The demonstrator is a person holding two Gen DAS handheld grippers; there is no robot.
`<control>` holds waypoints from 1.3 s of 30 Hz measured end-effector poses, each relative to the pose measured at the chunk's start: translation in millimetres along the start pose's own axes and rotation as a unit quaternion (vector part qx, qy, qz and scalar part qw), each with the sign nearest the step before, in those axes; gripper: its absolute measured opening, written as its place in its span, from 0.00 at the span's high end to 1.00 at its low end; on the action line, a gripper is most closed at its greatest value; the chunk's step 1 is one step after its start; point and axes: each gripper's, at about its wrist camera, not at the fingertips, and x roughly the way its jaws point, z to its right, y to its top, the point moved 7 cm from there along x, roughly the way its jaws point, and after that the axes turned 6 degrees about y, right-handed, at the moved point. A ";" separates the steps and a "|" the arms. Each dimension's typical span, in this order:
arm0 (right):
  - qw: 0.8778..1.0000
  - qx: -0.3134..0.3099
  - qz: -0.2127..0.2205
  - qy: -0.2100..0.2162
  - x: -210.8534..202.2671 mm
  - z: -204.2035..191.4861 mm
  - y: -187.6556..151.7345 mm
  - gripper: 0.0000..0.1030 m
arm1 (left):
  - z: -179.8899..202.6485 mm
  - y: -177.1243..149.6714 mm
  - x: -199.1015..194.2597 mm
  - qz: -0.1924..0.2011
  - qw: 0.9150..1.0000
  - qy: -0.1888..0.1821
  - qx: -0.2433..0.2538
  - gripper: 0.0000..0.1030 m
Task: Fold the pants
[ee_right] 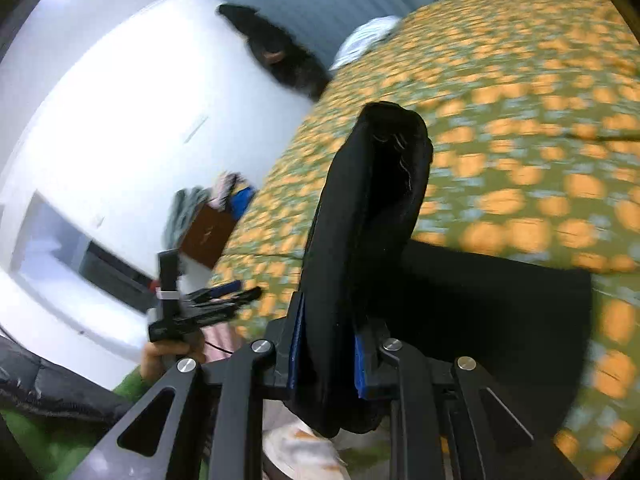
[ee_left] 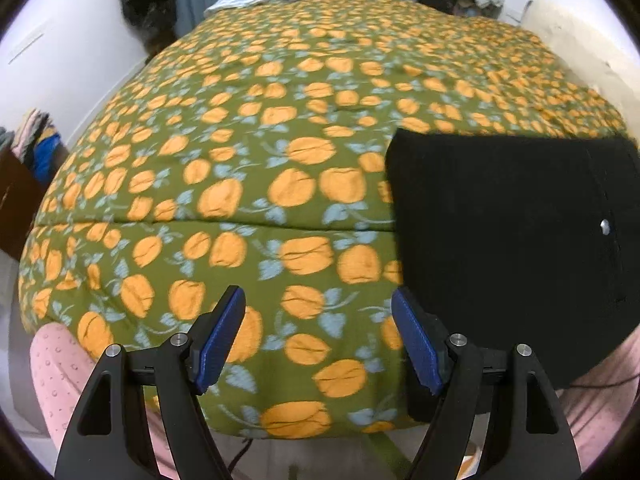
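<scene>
Clamped in the right hand-held gripper (ee_right: 326,364), a thick fold of black pants (ee_right: 372,208) stood raised off the bed (ee_right: 520,100). That bundle risked slipping or unfolding, since the left hand-held gripper (ee_left: 318,340) gaped empty beside it.

The black pants (ee_left: 512,240) run off the right edge of the left wrist view, so their full outline cannot be told. In the right wrist view, the fold of pants between the right claw (ee_right: 328,356) hides the inner faces of its blue pads. The bedspread (ee_right: 520,120) behind the pants is smeared by blur, its orange print only blobs. The left claw (ee_right: 208,300), left of the pants, is blurred too.
</scene>
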 end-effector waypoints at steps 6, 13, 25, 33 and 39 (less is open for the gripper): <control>0.977 0.133 -0.045 -0.162 -15.3 125.8 -51.6 0.76 | 39.9 -6.5 10.7 -0.014 0.999 -0.023 0.044 0.25; 0.975 0.090 -0.009 -0.202 -29.8 115.4 -41.5 0.33 | 69.0 -8.2 13.3 -0.028 0.995 -0.059 0.073 0.23; 0.979 0.174 -0.090 -0.056 32.5 157.5 -54.9 0.23 | 129.8 -32.2 73.2 -0.159 0.957 -0.239 0.043 0.15; 0.992 0.086 -0.074 -0.048 21.7 94.0 -32.6 0.63 | 132.8 -6.7 18.9 -0.092 0.964 -0.244 0.056 0.82; 1.000 0.012 -0.020 -0.005 25.5 33.2 41.0 0.65 | 91.6 63.2 -21.3 -0.003 0.969 -0.244 0.030 0.82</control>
